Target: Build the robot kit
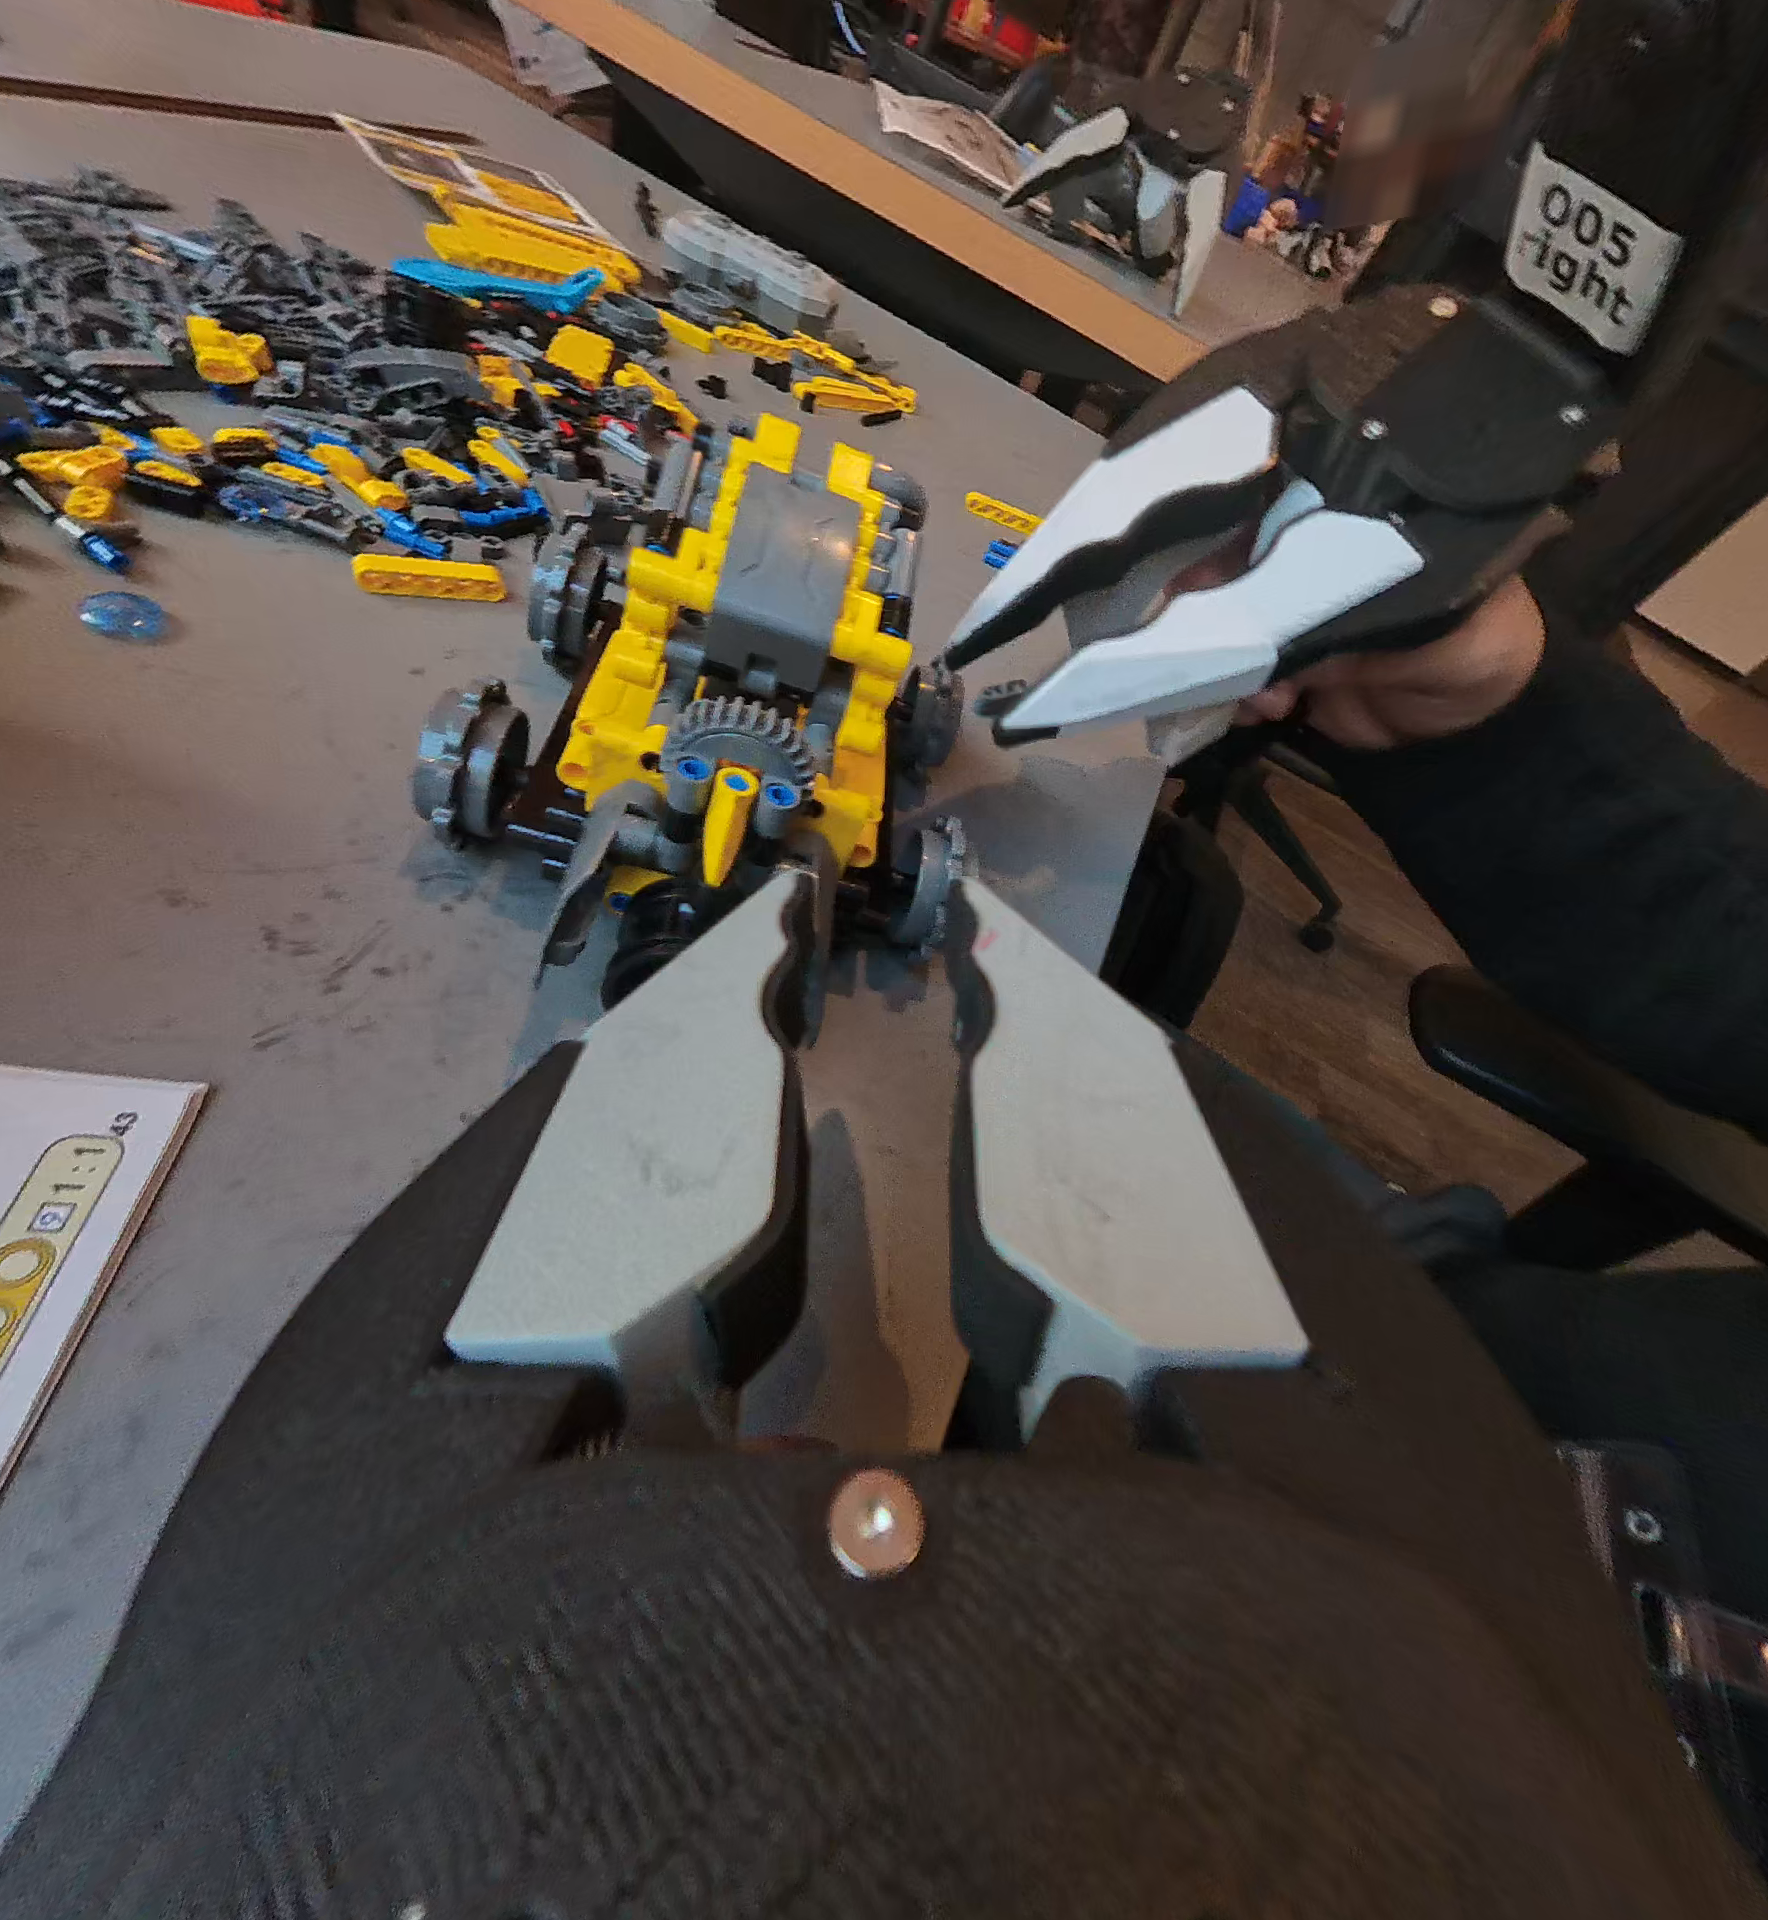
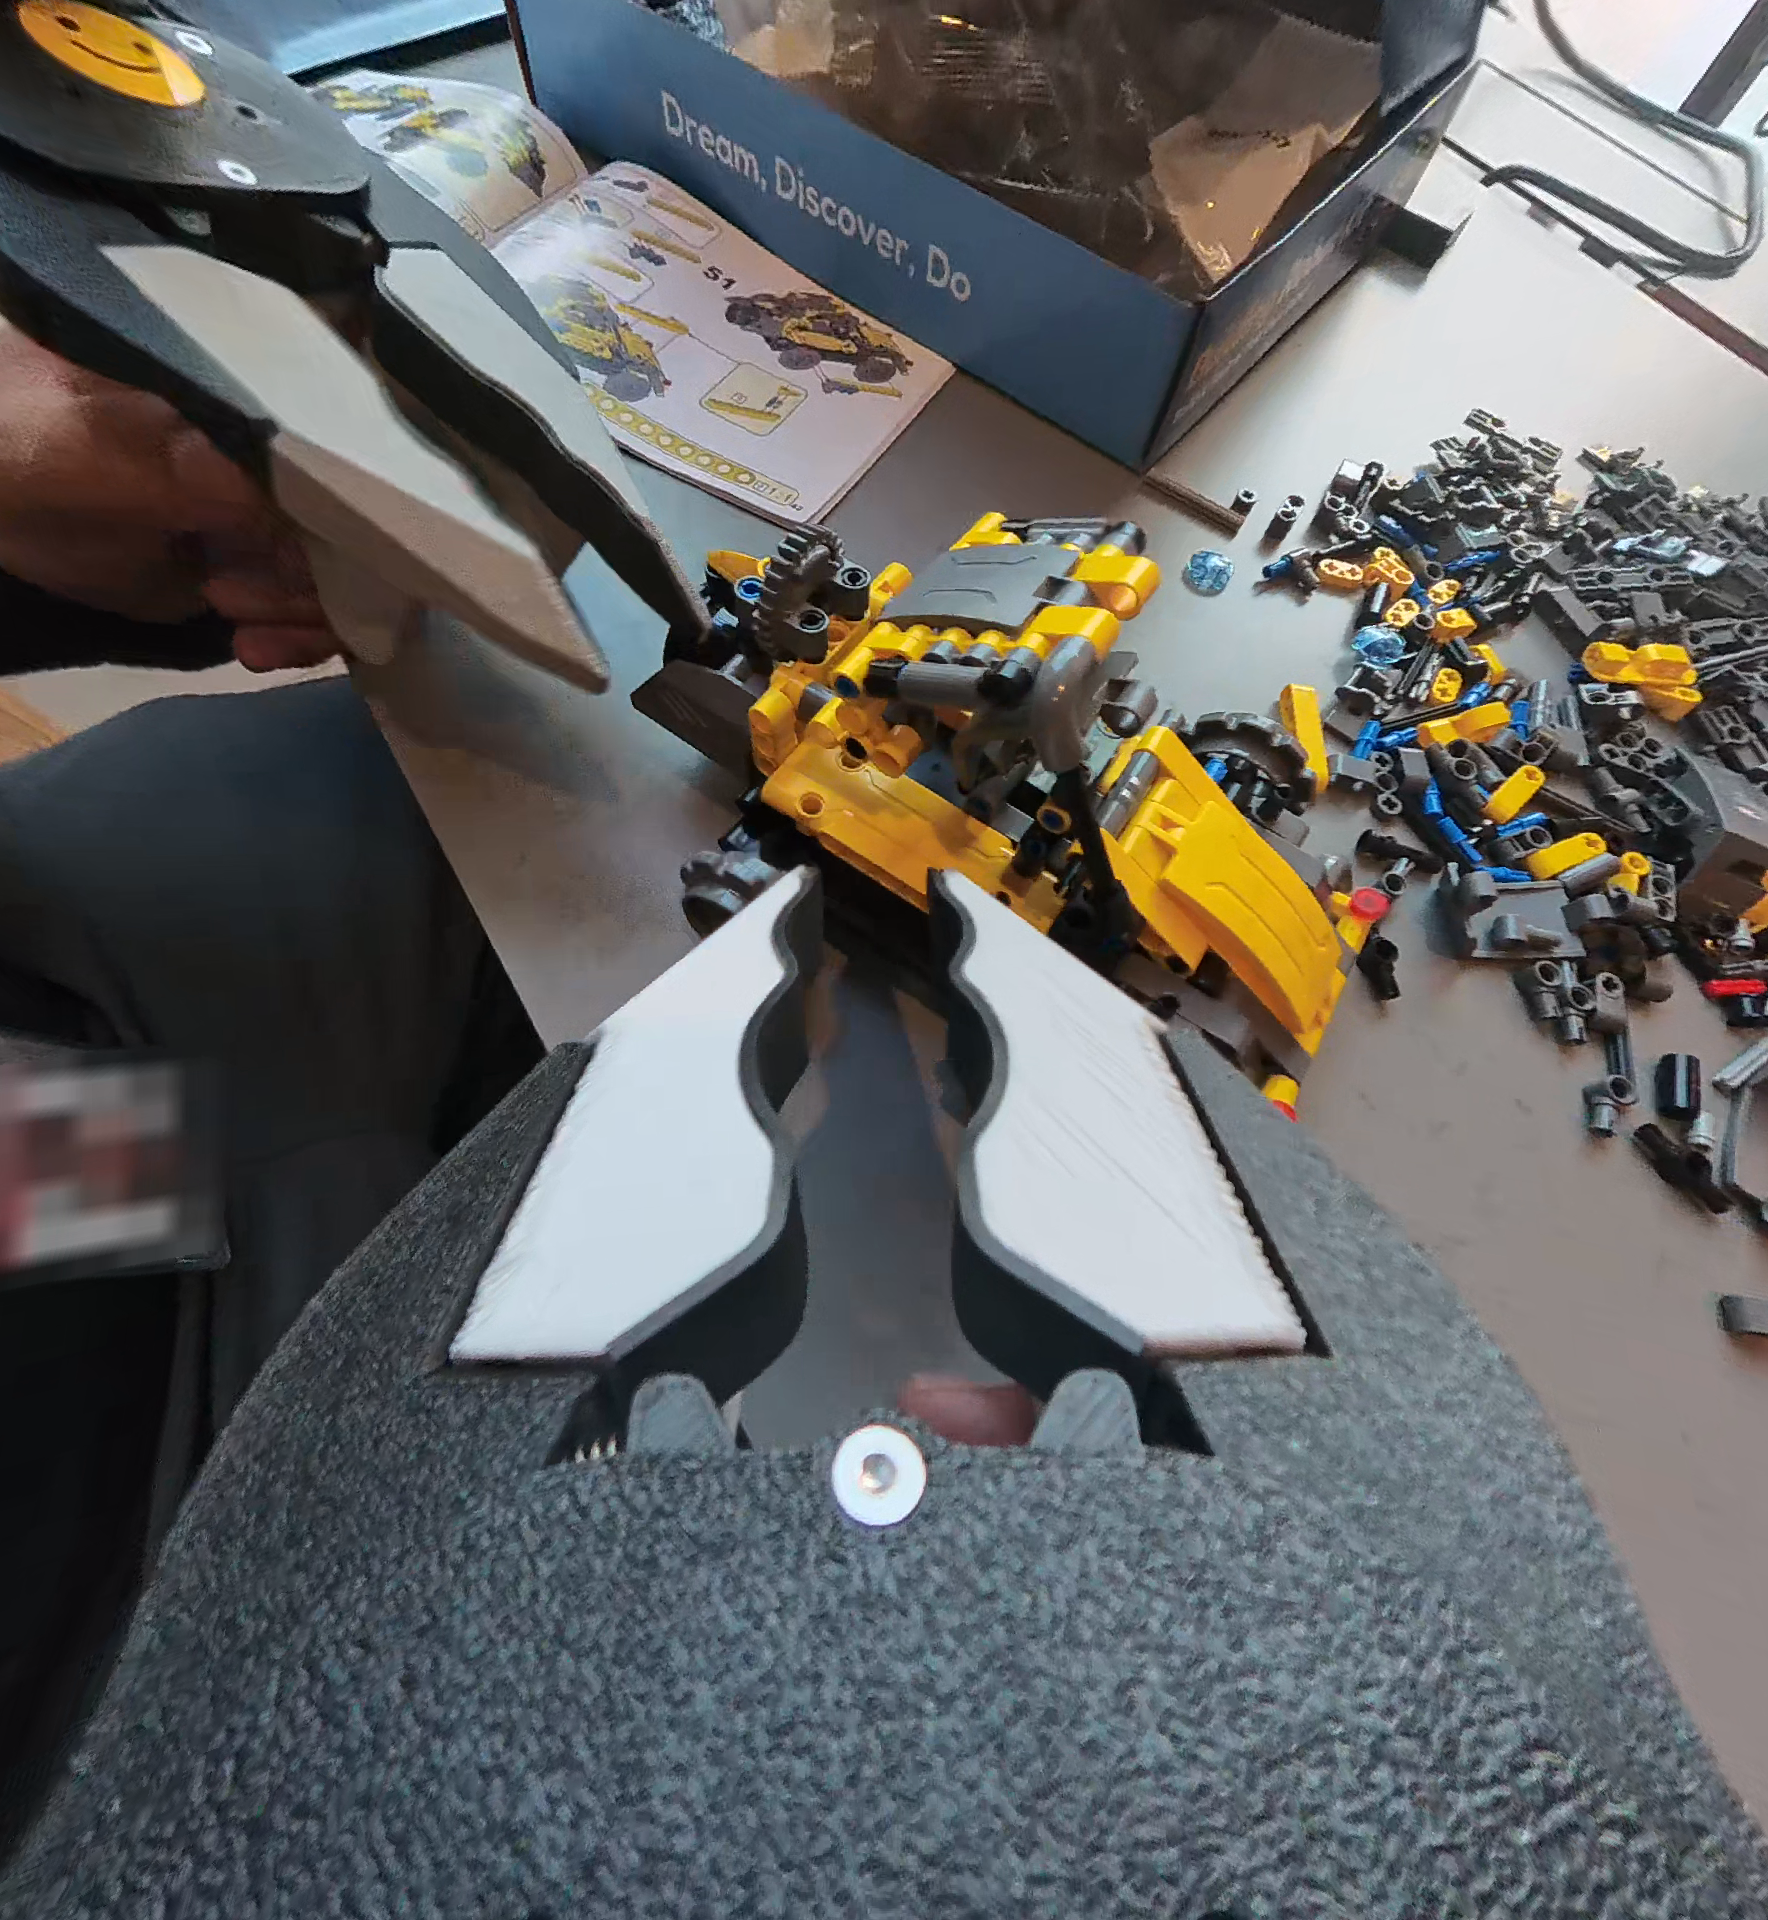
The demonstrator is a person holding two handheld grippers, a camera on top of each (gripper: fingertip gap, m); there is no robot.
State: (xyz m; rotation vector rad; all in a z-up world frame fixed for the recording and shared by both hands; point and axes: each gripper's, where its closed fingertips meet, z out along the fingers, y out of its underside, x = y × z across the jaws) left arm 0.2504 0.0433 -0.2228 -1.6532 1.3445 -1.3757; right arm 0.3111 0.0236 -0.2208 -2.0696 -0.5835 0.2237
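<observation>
Both tongs have pale grey wedge-shaped fingers (image 1: 651, 1153) with wavy black inner pads, set in a rough black printed body (image 2: 859, 1714); behind the fingers sits one silver screw (image 1: 876, 1524). Dark sleeves.

The left gripper (image 1: 880, 894) has its jaws apart, tips right at the back end of a yellow and grey toy brick car (image 1: 745, 644) on the grey table (image 1: 236, 831). The right gripper (image 2: 869, 894), jaws also apart, sits at the car's side. Loose bricks (image 2: 1586, 675) lie nearby.
</observation>
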